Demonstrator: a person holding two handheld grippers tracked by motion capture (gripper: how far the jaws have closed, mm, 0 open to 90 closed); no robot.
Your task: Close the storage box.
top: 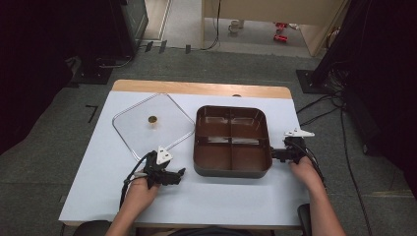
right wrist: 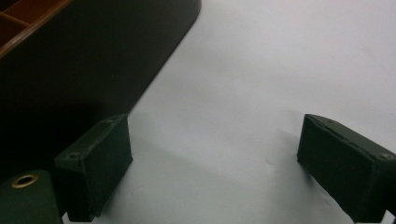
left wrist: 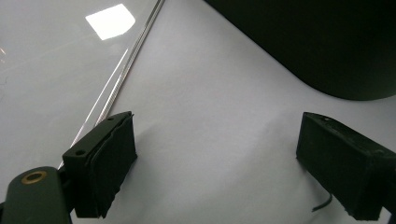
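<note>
On the white table a dark four-compartment tray is set at the centre, with a clear square lid lying flat just left of it. Left gripper and right gripper are both held released, jaws wide and empty. Presumably the lid is to be fitted: its thin rim should be pinched squarely, then lifted level.
</note>
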